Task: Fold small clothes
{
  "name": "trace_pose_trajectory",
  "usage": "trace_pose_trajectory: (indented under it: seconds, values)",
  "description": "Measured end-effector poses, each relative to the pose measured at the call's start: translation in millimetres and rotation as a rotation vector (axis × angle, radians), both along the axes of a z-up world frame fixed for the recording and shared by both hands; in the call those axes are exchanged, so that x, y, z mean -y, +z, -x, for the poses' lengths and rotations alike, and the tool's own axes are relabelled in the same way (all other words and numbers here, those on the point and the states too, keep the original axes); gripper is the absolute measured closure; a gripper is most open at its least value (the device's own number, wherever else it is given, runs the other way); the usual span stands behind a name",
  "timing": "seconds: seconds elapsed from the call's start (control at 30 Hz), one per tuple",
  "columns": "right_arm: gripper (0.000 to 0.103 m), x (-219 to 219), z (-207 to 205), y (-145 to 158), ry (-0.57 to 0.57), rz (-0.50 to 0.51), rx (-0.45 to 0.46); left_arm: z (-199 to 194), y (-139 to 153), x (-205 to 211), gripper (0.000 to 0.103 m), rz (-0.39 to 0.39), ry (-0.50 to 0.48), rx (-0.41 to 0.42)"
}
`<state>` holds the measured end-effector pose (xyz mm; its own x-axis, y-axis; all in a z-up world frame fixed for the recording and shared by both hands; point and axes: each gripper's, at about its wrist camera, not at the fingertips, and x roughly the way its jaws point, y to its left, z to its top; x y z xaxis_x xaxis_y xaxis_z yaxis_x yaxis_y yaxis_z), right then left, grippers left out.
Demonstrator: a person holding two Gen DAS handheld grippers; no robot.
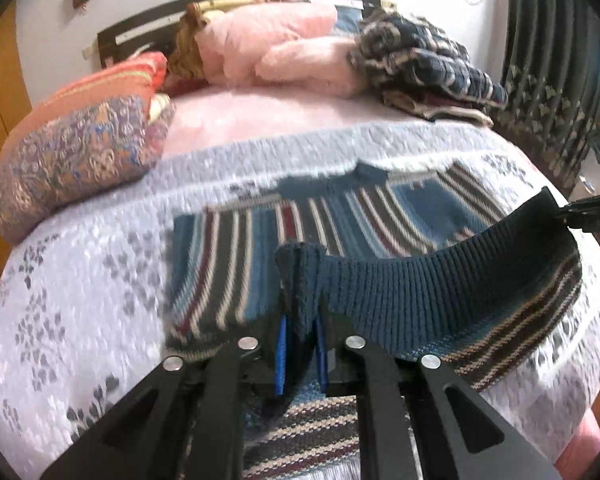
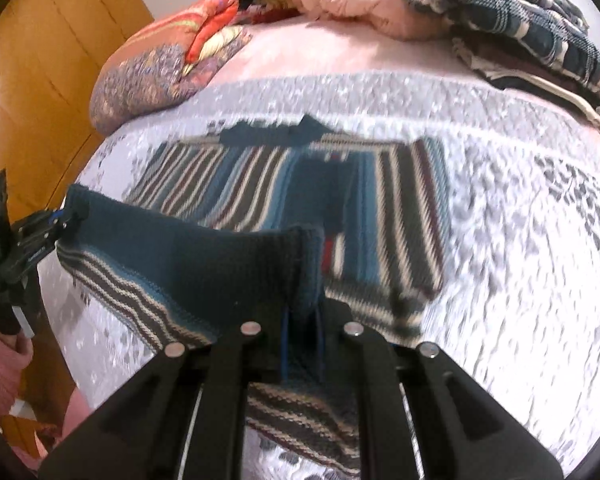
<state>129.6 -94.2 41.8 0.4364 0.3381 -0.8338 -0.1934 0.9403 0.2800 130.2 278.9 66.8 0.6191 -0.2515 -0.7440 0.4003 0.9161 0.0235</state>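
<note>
A small striped knit sweater [image 1: 340, 216] in blue, dark grey, white and maroon lies on the bed with its collar at the far side. Its dark ribbed hem [image 1: 420, 284] is lifted off the bed and stretched between both grippers. My left gripper [image 1: 300, 320] is shut on the hem's left corner. In the right wrist view the same sweater [image 2: 260, 176] lies ahead, and my right gripper [image 2: 302, 320] is shut on the hem's [image 2: 172, 256] right corner. The other gripper shows in each view, at the right edge [image 1: 580, 212] and at the left [image 2: 56, 224].
A white-grey floral bedspread [image 1: 80, 280] covers the bed. Behind it are a patterned orange pillow [image 1: 80, 140], a pink fluffy blanket [image 1: 280, 52] and a pile of plaid clothes [image 1: 420, 64]. Dark curtains [image 1: 552, 60] hang right. An orange wooden wardrobe [image 2: 40, 60] stands left. A pink sleeve [image 2: 0, 360] shows.
</note>
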Motion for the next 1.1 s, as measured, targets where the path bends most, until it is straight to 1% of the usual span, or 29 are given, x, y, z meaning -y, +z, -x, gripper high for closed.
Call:
trace_pose_trajectory:
  seconds: [0.13, 0.2, 0.3, 0.43, 0.53, 0.63, 0.8, 0.97, 1.03, 1.1]
  values:
    - [0.094, 9, -28, 11, -0.040, 0.010, 0.020, -27, 10, 3, 0.092, 0.028, 0.029, 0.044]
    - [0.094, 15, -44, 13, -0.064, -0.005, 0.018, -42, 11, 1, 0.092, 0.057, 0.048, 0.045]
    - [0.094, 18, -67, 14, -0.087, 0.008, 0.025, -68, 10, -1, 0.092, 0.093, 0.081, 0.054]
    - [0.094, 21, -97, 11, -0.107, 0.011, 0.025, -99, 6, 2, 0.092, 0.103, 0.107, 0.068]
    - [0.095, 21, -122, 3, -0.119, 0.044, 0.020, -121, -1, 5, 0.092, 0.102, 0.120, 0.073]
    - [0.095, 25, -141, -8, -0.138, 0.049, 0.008, -143, -14, 10, 0.092, 0.080, 0.124, 0.072]
    - [0.094, 29, -171, -31, -0.153, 0.065, -0.027, -174, -40, 11, 0.092, 0.054, 0.151, 0.037]
    - [0.094, 31, -195, -67, -0.173, 0.071, -0.100, -203, -76, 3, 0.092, 0.079, 0.173, -0.091]
    - [0.094, 29, -200, -77, -0.176, 0.077, -0.117, -211, -90, 1, 0.092, 0.077, 0.184, -0.122]
    - [0.094, 28, -205, -88, -0.179, 0.082, -0.137, -215, -99, 0, 0.092, 0.066, 0.187, -0.135]
